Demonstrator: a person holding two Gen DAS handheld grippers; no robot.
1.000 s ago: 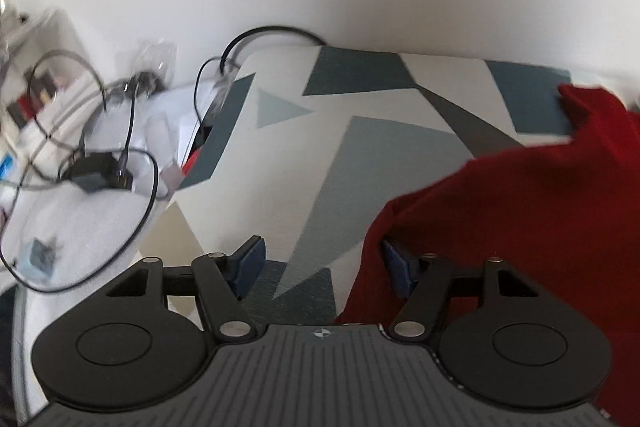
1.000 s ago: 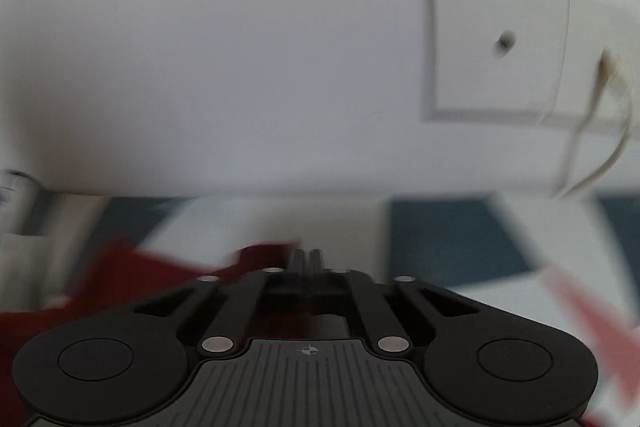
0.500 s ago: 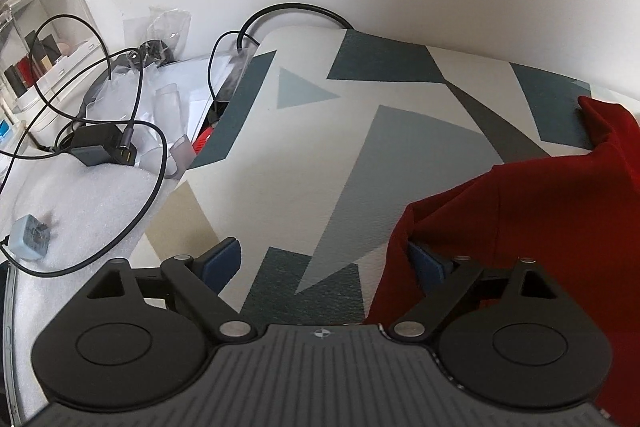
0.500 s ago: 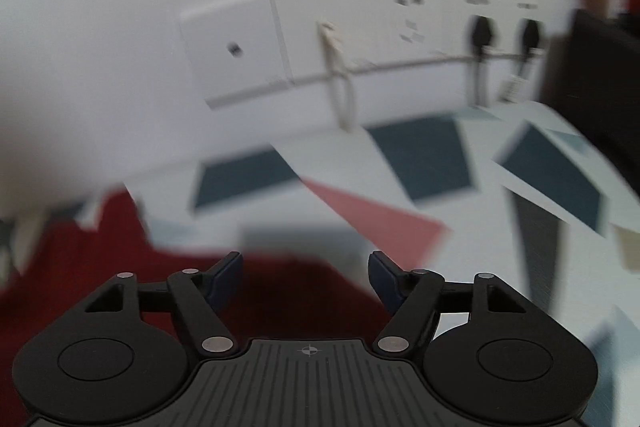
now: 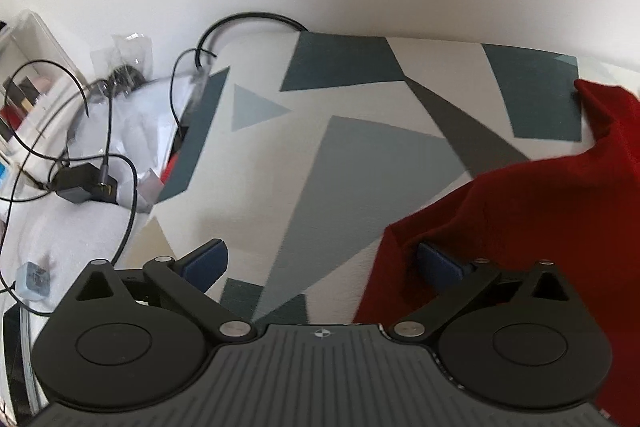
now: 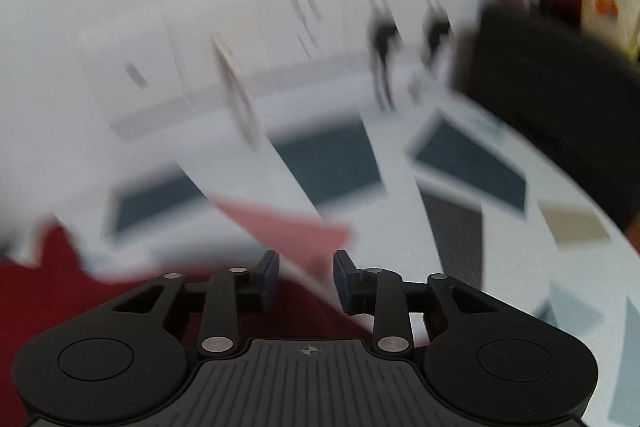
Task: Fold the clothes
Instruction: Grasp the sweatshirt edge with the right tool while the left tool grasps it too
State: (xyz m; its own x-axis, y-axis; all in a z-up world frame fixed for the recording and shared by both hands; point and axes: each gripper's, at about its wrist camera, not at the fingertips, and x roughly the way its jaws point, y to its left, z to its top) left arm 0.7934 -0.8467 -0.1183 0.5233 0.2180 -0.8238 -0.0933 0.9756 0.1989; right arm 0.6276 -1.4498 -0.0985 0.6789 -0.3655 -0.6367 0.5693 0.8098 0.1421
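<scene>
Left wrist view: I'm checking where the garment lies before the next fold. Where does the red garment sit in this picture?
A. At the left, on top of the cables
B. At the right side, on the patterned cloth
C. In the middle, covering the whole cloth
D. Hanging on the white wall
B: the red garment lies at the right on the patterned cloth, clear of the cables at the left.

Home: patterned tablecloth [image 5: 360, 155], cables [image 5: 120, 163]

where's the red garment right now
In the left wrist view the red garment lies at the right on the patterned tablecloth, its edge beside the left gripper's right finger.
</scene>
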